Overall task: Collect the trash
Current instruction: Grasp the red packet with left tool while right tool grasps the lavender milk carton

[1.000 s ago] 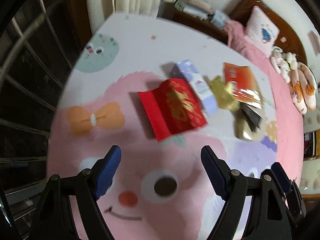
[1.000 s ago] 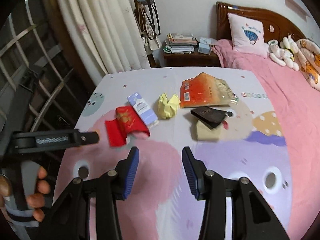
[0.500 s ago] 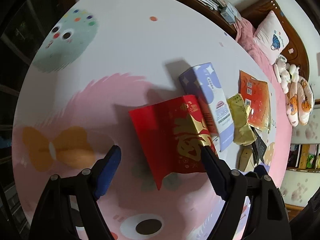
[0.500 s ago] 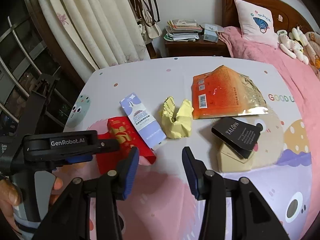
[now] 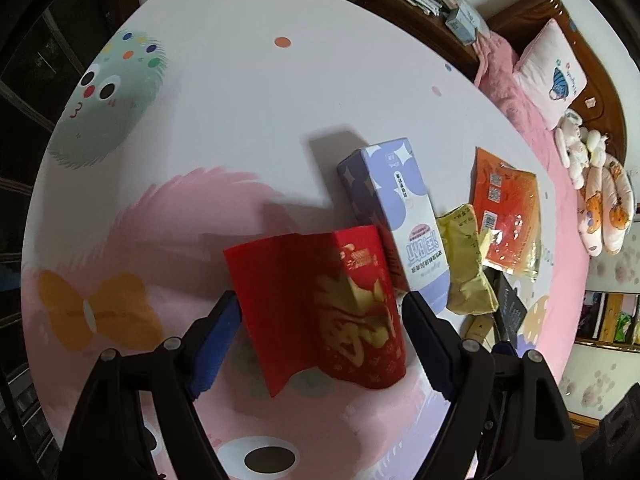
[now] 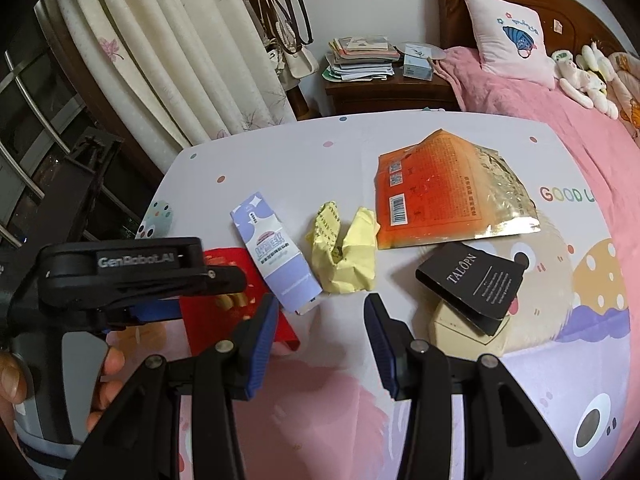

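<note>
Nothing has been collected yet, judging by how things lie: every piece of trash sits on the tabletop (image 6: 440, 152), and no bin or bag shows in either view.

In the left wrist view, the left hand-held gripper (image 5: 320, 316) stands wide open, pointed steeply down, its two blue pads straddling the red envelope (image 5: 320, 308). The pads look just beside the envelope's edges, but I cannot tell whether either one touches it (the left pad sits right at the envelope's 9 o'clock edge). Nothing is clamped. The envelope is half lifted at its fold, with its right side resting against the purple carton (image 5: 396, 216), which lies at its 1 o'clock.

In the right wrist view, the right hand-held gripper (image 6: 320, 332) is about half open and holds nothing; it hangs above bare tabletop. At its 12 o'clock lies the crumpled yellow paper (image 6: 348, 252), with the purple carton at 11 o'clock just beside the paper. The orange foil pouch (image 6: 440, 188) lies flat at about 1 o'clock, and the black card (image 6: 472, 280) rests on a beige box (image 6: 452, 328) at 3 o'clock.

So the first pick appears to be in hand: the red envelope for the left gripper, probably the yellow paper for the right. All six pieces remain to be gathered, and the flat pouch will likely be the hardest to lift.
</note>
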Action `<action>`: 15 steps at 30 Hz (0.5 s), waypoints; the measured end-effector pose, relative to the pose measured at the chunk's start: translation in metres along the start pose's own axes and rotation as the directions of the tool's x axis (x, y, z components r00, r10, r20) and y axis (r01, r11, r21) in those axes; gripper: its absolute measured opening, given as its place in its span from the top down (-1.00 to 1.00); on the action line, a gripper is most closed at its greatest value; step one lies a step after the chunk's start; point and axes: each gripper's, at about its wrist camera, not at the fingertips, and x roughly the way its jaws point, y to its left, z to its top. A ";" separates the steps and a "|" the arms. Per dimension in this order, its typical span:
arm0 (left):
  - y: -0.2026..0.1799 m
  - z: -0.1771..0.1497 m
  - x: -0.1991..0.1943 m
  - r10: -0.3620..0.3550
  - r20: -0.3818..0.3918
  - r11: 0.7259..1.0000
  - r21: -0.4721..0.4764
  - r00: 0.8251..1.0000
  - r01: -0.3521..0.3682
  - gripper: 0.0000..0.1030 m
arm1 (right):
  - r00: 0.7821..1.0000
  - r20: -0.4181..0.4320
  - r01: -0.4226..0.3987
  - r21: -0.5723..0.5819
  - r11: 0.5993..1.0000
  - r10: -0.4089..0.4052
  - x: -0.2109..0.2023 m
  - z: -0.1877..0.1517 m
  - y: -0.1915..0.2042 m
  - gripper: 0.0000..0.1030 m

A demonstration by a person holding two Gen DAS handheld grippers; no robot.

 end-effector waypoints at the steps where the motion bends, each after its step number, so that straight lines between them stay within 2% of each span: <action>1: -0.002 0.001 0.003 0.010 -0.004 1.000 0.002 1.000 -0.010 -0.57 | 1.000 -0.001 -0.001 0.001 1.000 0.001 0.001 0.001 -0.001 0.13; 4: -0.006 0.001 0.012 0.049 -0.020 0.999 0.019 0.999 -0.048 -0.57 | 1.000 -0.004 0.000 0.003 1.000 0.000 0.005 0.003 -0.002 0.13; 8: -0.013 0.000 0.016 0.064 -0.021 0.996 0.065 0.998 -0.062 -0.55 | 1.000 -0.009 -0.004 0.012 1.000 0.004 0.009 0.004 -0.003 0.13; 9: -0.014 0.000 0.016 0.067 -0.020 0.995 0.081 0.998 -0.065 -0.46 | 1.000 -0.009 -0.006 0.012 1.000 0.006 0.009 0.004 -0.002 0.13; 10: -0.014 -0.001 0.014 0.065 -0.016 0.994 0.089 0.998 -0.064 -0.27 | 1.000 -0.010 -0.009 0.011 1.000 0.009 0.010 0.005 -0.002 0.13; 14: -0.014 -0.002 0.007 0.036 -0.011 0.992 0.122 0.999 -0.034 0.27 | 1.000 -0.010 -0.023 0.001 1.000 0.023 0.012 0.009 0.003 0.13; 15: -0.013 -0.003 0.002 0.035 0.000 0.990 0.135 0.999 -0.034 0.50 | 1.000 -0.008 -0.027 -0.001 1.000 0.027 0.012 0.010 0.005 0.13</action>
